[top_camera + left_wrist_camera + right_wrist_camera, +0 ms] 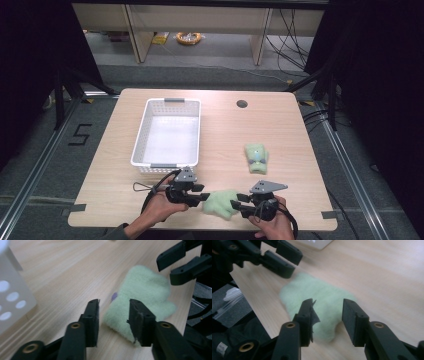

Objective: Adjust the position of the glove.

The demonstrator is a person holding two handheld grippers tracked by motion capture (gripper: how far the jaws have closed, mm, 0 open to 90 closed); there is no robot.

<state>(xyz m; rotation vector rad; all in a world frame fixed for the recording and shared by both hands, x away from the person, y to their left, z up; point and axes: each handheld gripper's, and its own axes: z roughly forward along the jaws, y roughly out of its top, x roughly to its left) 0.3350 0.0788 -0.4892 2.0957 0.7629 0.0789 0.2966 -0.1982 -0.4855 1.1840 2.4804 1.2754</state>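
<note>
Green cloth: pale green fuzzy piece (221, 202) lies flat on the table (280, 130), near the front edge, between the two claws. Outline is blurred in all three views; lobes at one end are seen in the left gripper view (142, 293), but what sort of item it is can't be told. A small purple speck is seen at its edge there; too small to identify.

Left claw: (204, 198) held by the left hand (159, 207), pointed across at the cloth from the left. Jaws stand partly apart in its own view (113, 320); cloth edge is seen betw. them, lower corner hidden behind the right-hand jaw. Pads aren't pressed on the fabric, so nothing is gripped.

Right claw: (234, 204) held by the right hand (274, 225), pointed at the cloth from the other side. Jaws partly apart (327, 320); cloth seen betw. and beyond them, not pinched. A frayed bit of pad lining sticks out from one jaw. Whether the tips rest on the cloth can't be told.

Second item: smaller green plush piece (256, 157) w/ a bluish patch lies well apart, toward the right of the table; details too small to read.

Basket: white perforated basket (150, 130) stands left of centre, nothing seen inside. Its wall is cut off at the frame edge in the left gripper view (12, 302).

Forearms: cut off by the bottom of the high view.
</note>
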